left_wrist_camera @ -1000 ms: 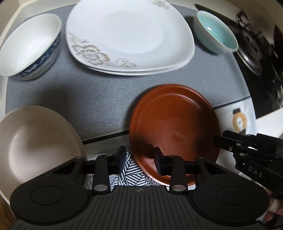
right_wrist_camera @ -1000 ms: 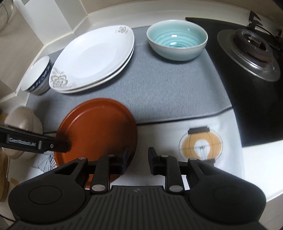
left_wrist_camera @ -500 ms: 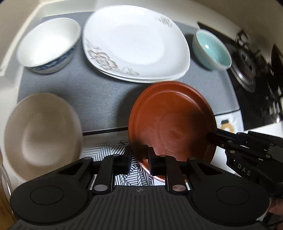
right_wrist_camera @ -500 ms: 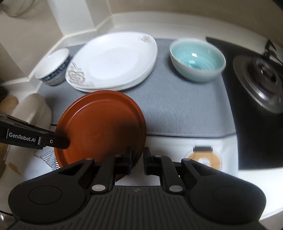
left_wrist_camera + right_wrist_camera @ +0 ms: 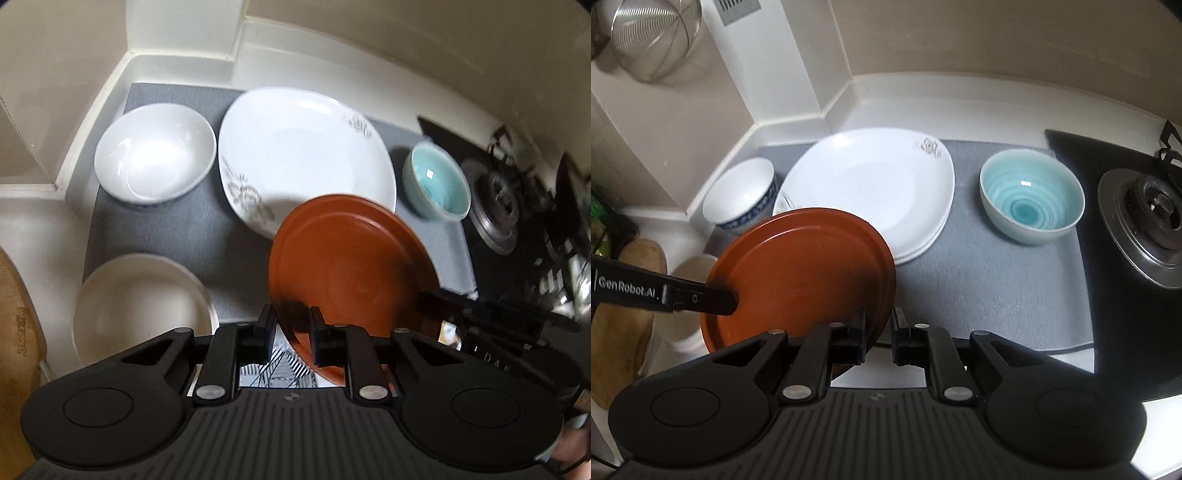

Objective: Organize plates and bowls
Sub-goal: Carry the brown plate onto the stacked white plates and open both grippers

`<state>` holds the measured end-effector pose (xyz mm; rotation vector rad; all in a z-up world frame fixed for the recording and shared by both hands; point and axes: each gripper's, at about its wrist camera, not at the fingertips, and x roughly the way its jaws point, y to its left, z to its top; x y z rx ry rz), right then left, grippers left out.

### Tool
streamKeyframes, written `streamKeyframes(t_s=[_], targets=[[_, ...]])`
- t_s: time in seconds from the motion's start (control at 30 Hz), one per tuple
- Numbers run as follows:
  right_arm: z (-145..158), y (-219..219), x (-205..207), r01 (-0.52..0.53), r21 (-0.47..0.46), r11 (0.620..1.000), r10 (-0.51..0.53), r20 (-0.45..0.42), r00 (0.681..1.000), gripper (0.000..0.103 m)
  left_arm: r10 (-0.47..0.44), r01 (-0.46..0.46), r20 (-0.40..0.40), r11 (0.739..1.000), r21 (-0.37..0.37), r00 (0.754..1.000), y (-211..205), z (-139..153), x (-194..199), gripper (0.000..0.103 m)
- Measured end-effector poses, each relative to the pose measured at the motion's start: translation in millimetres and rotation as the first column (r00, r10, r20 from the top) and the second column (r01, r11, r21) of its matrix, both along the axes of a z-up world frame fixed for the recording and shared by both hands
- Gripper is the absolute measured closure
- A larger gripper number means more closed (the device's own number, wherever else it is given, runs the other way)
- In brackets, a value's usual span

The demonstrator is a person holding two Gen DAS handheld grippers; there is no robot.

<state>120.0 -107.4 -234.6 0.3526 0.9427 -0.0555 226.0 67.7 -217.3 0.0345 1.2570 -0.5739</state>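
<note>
A: Why both grippers on one brown plate (image 5: 798, 273)?

B: It's wide and shallow. The left gripper (image 5: 291, 334) pinches its near rim, the right gripper (image 5: 877, 330) clamps the opposite edge, so it rides level in the air.

A: Where is it?

B: Above the grey mat (image 5: 990, 280), partly over the near edge of the white plates (image 5: 871, 188). I'd guess it gets stacked there.

A: And the bowls?

B: White bowl (image 5: 155, 157) left of those plates, blue bowl (image 5: 1032, 199) right, cream bowl (image 5: 140, 302) nearer.
</note>
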Motion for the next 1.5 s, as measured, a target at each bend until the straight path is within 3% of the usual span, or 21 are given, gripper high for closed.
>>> streamKeyframes(t_s=[0.27, 0.6, 0.83, 1.07, 1.5], targets=[[18, -2, 7, 0.039, -0.001, 0.999, -0.039, 0.048, 0.998, 0.088, -0.012, 0.013, 0.012, 0.999, -0.047, 1.000, 0, 12, 20, 0.083], [13, -3, 16, 0.093, 0.000, 0.996, -0.093, 0.033, 0.995, 0.088, -0.004, 0.007, 0.027, 0.997, -0.080, 1.000, -6, 17, 33, 0.083], [4, -8, 36, 0.063, -0.016, 0.998, -0.062, 0.026, 0.998, 0.087, 0.025, -0.026, -0.014, 0.997, -0.074, 1.000, -13, -5, 57, 0.083], [-14, -26, 80, 0.052, -0.022, 0.998, -0.052, 0.018, 0.998, 0.089, 0.081, -0.083, -0.042, 0.995, -0.056, 0.996, -32, -24, 95, 0.083], [-56, -48, 139, 0.030, -0.025, 0.999, -0.031, -0.036, 0.999, 0.089, 0.097, -0.097, 0.008, 0.995, 0.031, 0.995, -63, -65, 143, 0.088]])
